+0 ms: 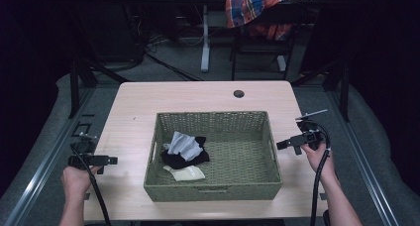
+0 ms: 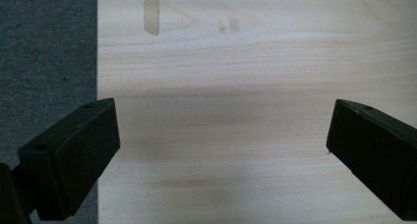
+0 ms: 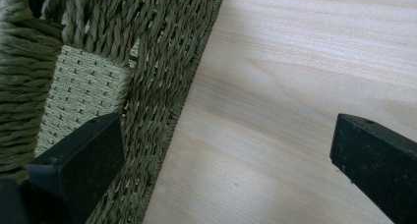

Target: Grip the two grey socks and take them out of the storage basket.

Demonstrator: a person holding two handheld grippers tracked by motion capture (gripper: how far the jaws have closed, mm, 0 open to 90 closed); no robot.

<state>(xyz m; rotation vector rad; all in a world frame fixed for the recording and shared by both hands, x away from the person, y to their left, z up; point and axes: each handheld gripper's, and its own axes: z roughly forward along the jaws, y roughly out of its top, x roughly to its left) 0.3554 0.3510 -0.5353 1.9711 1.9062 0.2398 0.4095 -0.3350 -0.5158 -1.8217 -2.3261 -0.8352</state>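
Both tools are released and hold nothing: the left tool (image 1: 113, 160) hangs over bare table (image 1: 133, 107) left of the basket (image 1: 215, 192), and the right tool (image 1: 280, 145) sits just outside its right wall. The clothes (image 1: 184, 151) lie bunched in the basket's left half, so the work looks to be at its start. Next, a tool likely must clear the rim and close on the top cloth.
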